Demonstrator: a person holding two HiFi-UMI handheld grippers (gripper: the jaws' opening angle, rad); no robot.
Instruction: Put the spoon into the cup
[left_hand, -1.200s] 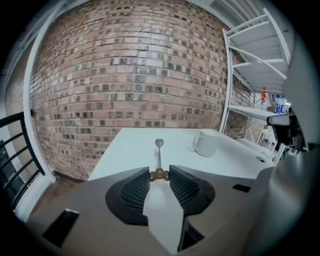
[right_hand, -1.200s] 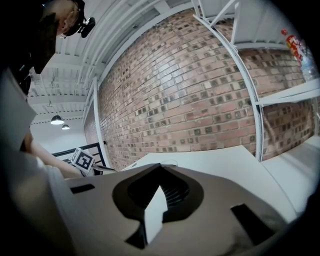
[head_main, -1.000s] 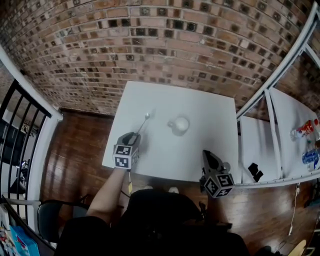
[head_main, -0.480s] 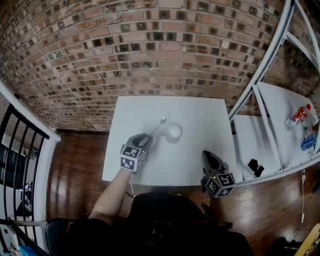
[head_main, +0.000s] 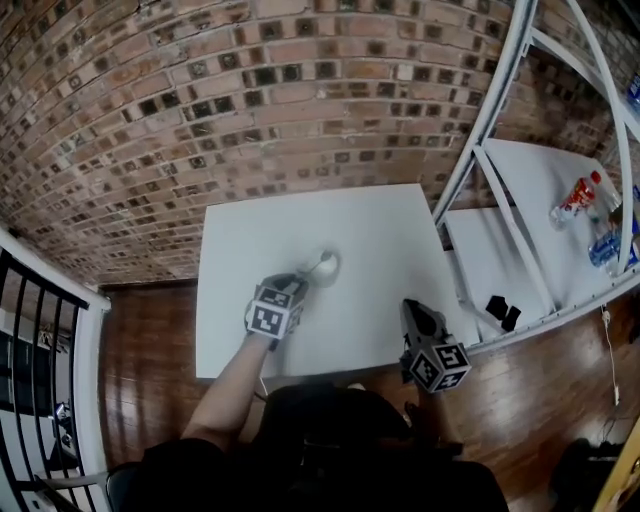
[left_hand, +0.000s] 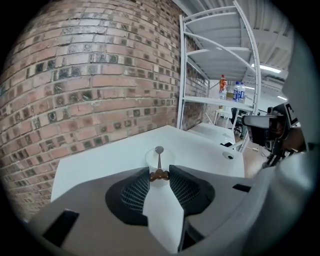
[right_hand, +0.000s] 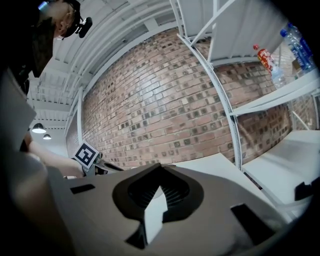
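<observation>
My left gripper (left_hand: 159, 173) has its jaws clamped on the brown end of a thin metal spoon (left_hand: 159, 159). The stem runs straight out ahead of the pads. Its small oval bowl sits over the mouth of the round white cup (left_hand: 150, 161). I cannot tell from here whether the bowl touches the rim or the inside.

From the head view, the same gripper (head_main: 296, 287) reaches in from the near left edge of the square white table (head_main: 380, 230). The cup (head_main: 328, 270) stands near the middle of the table, a little towards the near side. The spoon (head_main: 312, 271) slants up from the jaws to the cup.

My right gripper (right_hand: 160, 169) shows its jaw tips drawn together, with nothing held between them. In the head view it (head_main: 411, 307) sits at the near right corner of the table, well apart from the cup, pointing towards the far side. In the right gripper view the left gripper's marker cube shows at the left.

A red-brown brick wall (head_main: 250, 100) backs the table. A white metal shelving rack (head_main: 490, 110) stands to the right. One shelf of the rack carries a red-labelled bottle (head_main: 577, 197) and a lower shelf carries two small black objects (head_main: 503, 312). Dark wooden floorboards (head_main: 140, 340) show to the left of the table.
</observation>
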